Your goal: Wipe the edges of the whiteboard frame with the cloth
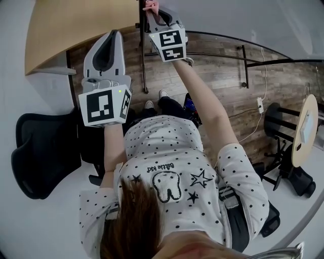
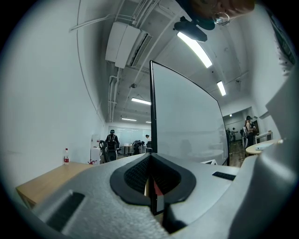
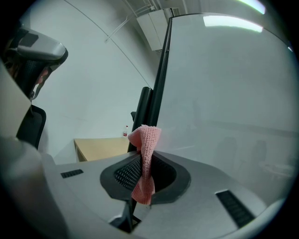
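In the head view, the left gripper (image 1: 114, 34) is held up beside the dark whiteboard frame (image 1: 143, 55), apart from it, and the right gripper (image 1: 152, 14) reaches to the frame with a pink cloth (image 1: 150, 6) at its tip. In the left gripper view, the jaws are together and hold nothing. In the right gripper view, the jaws clamp the cloth (image 3: 145, 156), whose top touches the frame edge (image 3: 161, 74).

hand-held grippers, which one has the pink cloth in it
The right hand-held gripper: its jaws are shut on a pink cloth, beside the whiteboard's black frame. The left hand-held gripper has no cloth between its jaws.
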Available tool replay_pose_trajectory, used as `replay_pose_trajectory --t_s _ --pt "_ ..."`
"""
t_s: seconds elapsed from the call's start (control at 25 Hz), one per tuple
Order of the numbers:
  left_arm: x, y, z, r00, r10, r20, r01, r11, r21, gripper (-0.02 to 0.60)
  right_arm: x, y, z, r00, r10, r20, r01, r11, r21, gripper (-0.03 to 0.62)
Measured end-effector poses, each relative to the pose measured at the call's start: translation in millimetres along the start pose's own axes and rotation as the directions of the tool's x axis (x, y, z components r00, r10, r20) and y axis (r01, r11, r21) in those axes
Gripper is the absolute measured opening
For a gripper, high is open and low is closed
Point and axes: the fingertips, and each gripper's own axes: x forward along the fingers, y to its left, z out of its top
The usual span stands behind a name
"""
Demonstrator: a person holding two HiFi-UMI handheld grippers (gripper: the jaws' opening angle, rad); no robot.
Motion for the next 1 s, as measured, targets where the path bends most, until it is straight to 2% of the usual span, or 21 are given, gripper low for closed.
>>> replay_pose_trajectory --t_s 1.0 --pt "2.9 -1.4 3.3 1.000 0.001 0.003 -0.001 1.000 0.001 0.015 6.0 -0.5 -9.3 0.998 0.059 -0.028 -0.060 0.998 -0.016 0.034"
